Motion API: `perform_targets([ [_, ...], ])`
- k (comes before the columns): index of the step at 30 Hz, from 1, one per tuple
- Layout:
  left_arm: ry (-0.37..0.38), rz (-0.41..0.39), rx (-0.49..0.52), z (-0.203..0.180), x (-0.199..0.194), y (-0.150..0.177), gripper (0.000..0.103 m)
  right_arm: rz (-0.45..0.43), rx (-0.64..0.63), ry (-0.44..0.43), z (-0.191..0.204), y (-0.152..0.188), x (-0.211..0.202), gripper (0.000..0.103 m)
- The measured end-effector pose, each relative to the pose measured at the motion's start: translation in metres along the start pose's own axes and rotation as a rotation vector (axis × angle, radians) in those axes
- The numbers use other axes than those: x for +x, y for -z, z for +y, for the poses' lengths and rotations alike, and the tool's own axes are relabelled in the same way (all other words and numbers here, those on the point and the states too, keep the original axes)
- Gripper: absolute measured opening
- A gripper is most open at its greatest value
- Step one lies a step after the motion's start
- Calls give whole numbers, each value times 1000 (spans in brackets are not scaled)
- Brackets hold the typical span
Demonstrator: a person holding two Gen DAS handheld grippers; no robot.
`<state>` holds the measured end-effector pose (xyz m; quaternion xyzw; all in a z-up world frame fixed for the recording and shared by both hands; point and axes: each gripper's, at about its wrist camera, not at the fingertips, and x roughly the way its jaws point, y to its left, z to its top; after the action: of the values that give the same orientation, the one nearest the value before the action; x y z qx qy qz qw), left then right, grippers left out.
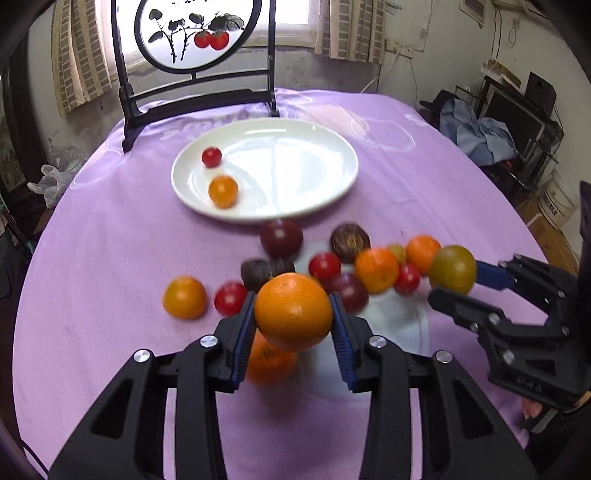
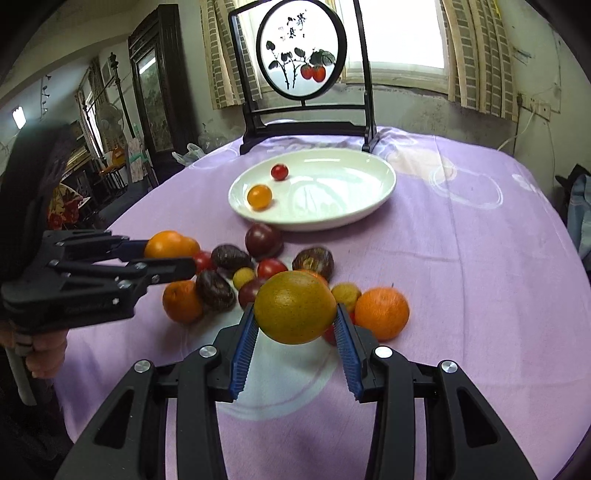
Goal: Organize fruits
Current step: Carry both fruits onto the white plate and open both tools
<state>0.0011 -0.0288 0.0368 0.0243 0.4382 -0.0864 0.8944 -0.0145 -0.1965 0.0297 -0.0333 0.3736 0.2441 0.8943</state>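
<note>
My left gripper (image 1: 293,308) is shut on an orange (image 1: 293,312) and holds it above the purple cloth. My right gripper (image 2: 295,314) is shut on a greenish-yellow orange (image 2: 295,306), also lifted; it shows at the right of the left wrist view (image 1: 452,269). A white plate (image 1: 314,173) beyond holds a red cherry tomato (image 1: 211,156) and a small orange tomato (image 1: 223,191). A heap of oranges, red tomatoes and dark purple fruits (image 1: 351,266) lies between the grippers and the plate.
A dark wooden table screen with a painted round panel (image 1: 192,33) stands behind the plate. The round table's edge curves away left and right. A plastic bag (image 1: 50,182) lies off the table's left; shelves and cloth (image 1: 491,136) stand at the right.
</note>
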Motion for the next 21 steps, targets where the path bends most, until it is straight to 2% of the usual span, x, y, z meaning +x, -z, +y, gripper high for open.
perform_targets([
  [6, -86, -56, 3, 7, 19, -41, 38, -32, -55, 35, -3, -40, 12, 42],
  [9, -90, -62, -7, 13, 34, -63, 38, -26, -68, 51, -3, -59, 29, 42],
  [12, -80, -35, -47, 23, 57, -82, 38, -28, -79, 58, -5, -77, 47, 42],
  [15, -59, -13, -69, 29, 81, -94, 38, -23, -38, 49, -10, -88, 63, 42],
  [21, -62, 52, -122, 40, 119, -99, 38, 38, 1, 44, -19, -92, 98, 43],
])
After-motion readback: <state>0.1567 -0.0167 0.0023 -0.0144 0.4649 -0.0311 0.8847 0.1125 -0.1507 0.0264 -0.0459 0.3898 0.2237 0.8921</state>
